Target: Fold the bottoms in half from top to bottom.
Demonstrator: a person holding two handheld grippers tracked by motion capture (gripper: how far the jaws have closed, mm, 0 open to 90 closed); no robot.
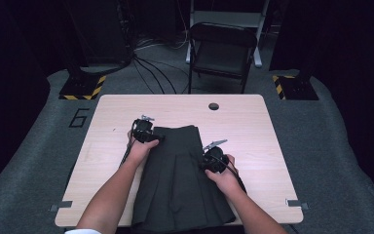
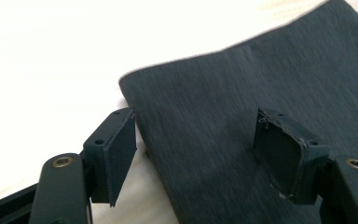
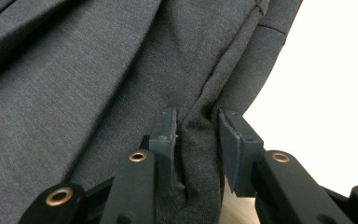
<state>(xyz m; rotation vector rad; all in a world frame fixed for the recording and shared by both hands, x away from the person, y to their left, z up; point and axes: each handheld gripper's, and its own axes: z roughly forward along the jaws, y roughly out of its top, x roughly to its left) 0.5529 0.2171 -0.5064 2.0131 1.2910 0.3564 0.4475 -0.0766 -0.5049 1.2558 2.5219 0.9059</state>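
Observation:
A dark grey pleated skirt (image 1: 175, 180) lies flat on the light wooden table (image 1: 258, 131), waistband toward the far side and hem at the near edge. My left gripper (image 1: 148, 134) hovers at the skirt's far left corner. In the left gripper view its jaws stand wide apart (image 2: 196, 140) over the skirt (image 2: 242, 84), one pad off the cloth's edge and one above it, nothing pinched. My right gripper (image 1: 213, 160) sits at the skirt's right edge. In the right gripper view its pads (image 3: 198, 135) squeeze a raised fold of the skirt (image 3: 74, 70).
A round cable hole (image 1: 214, 106) is in the table's far side. A dark folding chair (image 1: 221, 48) stands behind the table, with cables on the floor. Bare wood shows to the left and right of the skirt.

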